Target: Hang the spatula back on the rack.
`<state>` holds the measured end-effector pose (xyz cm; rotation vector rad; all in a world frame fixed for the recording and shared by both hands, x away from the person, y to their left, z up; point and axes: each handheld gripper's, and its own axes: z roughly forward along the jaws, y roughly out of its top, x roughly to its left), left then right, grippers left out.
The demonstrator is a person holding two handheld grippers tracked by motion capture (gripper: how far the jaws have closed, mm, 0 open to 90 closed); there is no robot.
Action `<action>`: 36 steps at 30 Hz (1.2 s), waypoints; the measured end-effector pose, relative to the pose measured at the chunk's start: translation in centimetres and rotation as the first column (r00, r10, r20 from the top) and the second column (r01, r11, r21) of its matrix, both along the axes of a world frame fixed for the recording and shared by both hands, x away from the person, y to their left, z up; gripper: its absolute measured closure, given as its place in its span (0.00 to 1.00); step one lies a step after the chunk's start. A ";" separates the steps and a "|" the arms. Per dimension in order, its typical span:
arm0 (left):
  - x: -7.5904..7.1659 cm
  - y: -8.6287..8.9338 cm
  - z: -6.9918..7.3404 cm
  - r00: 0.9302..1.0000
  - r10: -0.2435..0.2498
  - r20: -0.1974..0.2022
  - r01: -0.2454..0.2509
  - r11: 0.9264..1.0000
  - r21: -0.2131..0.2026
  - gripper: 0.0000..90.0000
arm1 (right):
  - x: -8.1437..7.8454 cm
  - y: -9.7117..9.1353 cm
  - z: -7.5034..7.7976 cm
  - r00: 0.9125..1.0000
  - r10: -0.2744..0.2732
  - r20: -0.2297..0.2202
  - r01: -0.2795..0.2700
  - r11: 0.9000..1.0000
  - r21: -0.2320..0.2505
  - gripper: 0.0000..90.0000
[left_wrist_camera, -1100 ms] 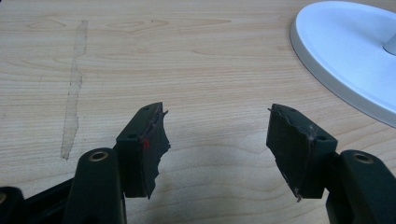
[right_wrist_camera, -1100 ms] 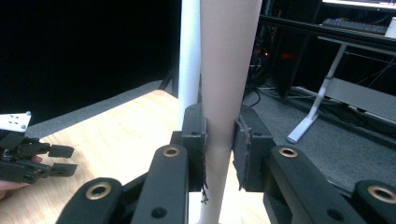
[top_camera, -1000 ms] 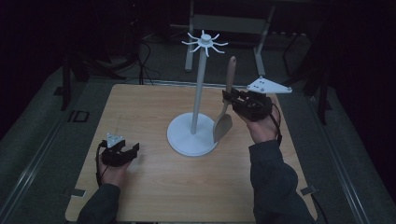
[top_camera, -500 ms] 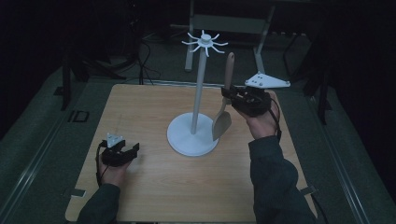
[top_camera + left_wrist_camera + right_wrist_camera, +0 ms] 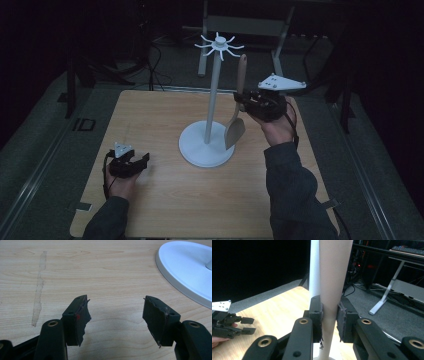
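Where dark floor surrounds it, pale wooden table [image 5: 165, 210].

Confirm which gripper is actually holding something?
The right gripper, shut on the wooden spatula handle beside the white stand. The left gripper rests open on the table, nothing between its jaws.

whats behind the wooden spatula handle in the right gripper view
Directly behind the tan wooden spatula handle, clamped in the right gripper, rises the white stand pole. The handle covers the pole's right edge.
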<state>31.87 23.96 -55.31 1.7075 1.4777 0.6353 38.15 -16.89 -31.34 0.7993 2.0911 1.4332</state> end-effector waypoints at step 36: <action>0.0 0.1 0.0 1.000 0.000 0.005 0.000 1.000 -0.006 0.42 | 2.1 2.5 -0.1 0.999 0.005 -0.050 -0.006 1.000 -0.028 0.83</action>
